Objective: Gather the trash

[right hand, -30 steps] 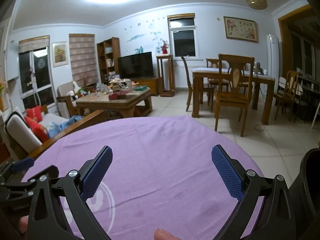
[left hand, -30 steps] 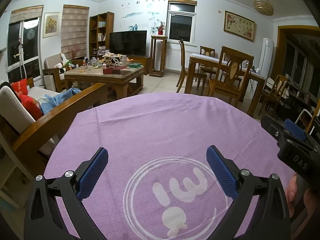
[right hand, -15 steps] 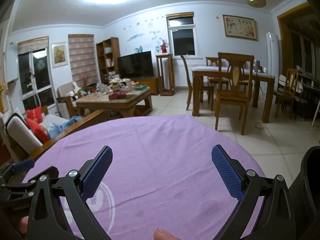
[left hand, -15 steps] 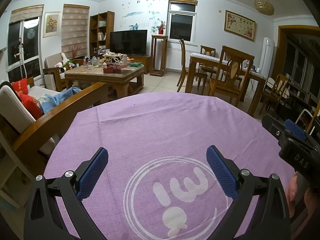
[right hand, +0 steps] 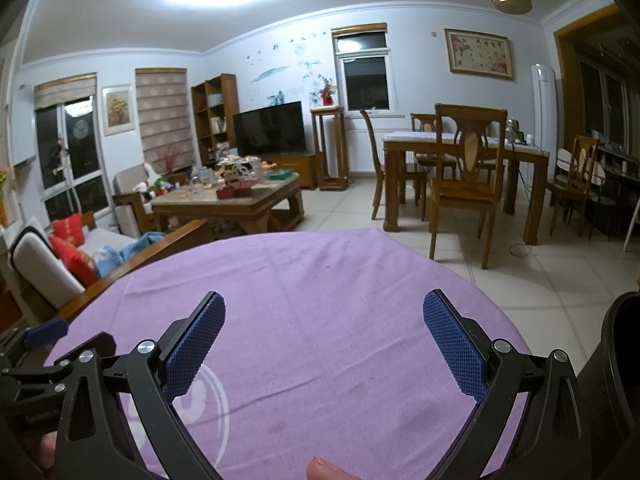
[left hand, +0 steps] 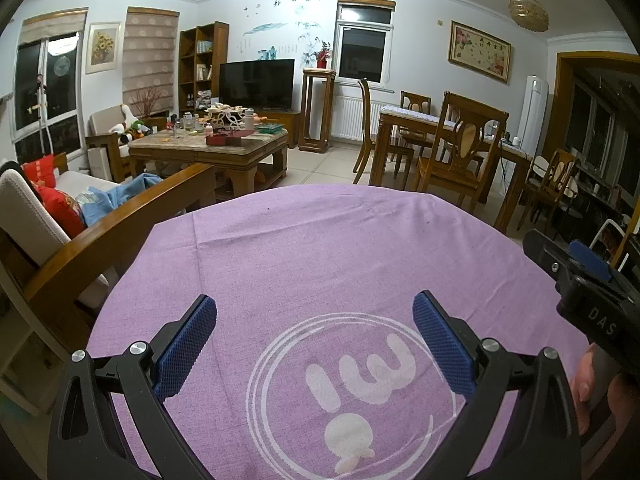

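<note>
Both the left gripper [left hand: 314, 334] and right gripper [right hand: 323, 330] are spread wide over the purple cloth [left hand: 320, 248]. No trash shows, so they might grab nothing.

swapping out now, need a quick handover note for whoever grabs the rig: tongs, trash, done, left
Left tongs: open, holding nothing, over the purple tablecloth.
Right tongs: open, holding nothing, over the same cloth.
Trash: none visible on the cloth. A dark container shows at the right edge of the right wrist view; possibly the bin.
Done: cannot tell from these views.
Left: find trash; the cluttered coffee table is a likely place.
</note>
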`<act>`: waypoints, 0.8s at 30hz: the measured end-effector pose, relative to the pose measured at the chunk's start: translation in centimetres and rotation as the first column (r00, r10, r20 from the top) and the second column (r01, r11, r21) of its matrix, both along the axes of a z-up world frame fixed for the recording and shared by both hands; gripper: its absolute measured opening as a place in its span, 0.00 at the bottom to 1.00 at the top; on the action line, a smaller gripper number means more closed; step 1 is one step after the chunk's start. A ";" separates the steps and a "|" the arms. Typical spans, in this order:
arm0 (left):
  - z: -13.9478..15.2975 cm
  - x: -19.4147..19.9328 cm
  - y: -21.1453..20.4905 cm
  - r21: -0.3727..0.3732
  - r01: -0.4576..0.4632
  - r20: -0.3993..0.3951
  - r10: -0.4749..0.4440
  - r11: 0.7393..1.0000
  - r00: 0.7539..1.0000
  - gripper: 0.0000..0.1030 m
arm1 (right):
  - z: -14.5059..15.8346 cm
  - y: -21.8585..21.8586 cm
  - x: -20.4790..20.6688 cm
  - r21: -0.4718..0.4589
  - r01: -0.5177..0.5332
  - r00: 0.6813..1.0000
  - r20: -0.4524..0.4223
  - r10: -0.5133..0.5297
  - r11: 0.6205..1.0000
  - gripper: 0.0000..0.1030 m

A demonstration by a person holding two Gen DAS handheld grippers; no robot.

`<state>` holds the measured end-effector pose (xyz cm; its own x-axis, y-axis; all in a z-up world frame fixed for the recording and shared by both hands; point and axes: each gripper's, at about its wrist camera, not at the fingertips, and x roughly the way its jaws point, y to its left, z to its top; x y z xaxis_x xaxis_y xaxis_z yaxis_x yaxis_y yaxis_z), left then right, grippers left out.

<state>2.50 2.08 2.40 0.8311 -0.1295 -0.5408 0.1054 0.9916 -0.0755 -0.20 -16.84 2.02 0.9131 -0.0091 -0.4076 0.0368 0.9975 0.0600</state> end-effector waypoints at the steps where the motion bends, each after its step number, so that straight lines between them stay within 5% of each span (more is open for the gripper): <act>1: 0.0 0.0 0.0 0.002 0.000 0.000 0.000 1.000 1.000 0.95 | 0.0 0.2 0.0 -0.001 0.001 1.000 -0.001 -0.001 1.000 0.95; 24: -0.9 0.3 0.3 0.003 -0.001 0.005 0.001 1.000 1.000 0.95 | -0.5 1.5 0.0 0.012 0.019 1.000 -0.006 -0.019 1.000 0.95</act>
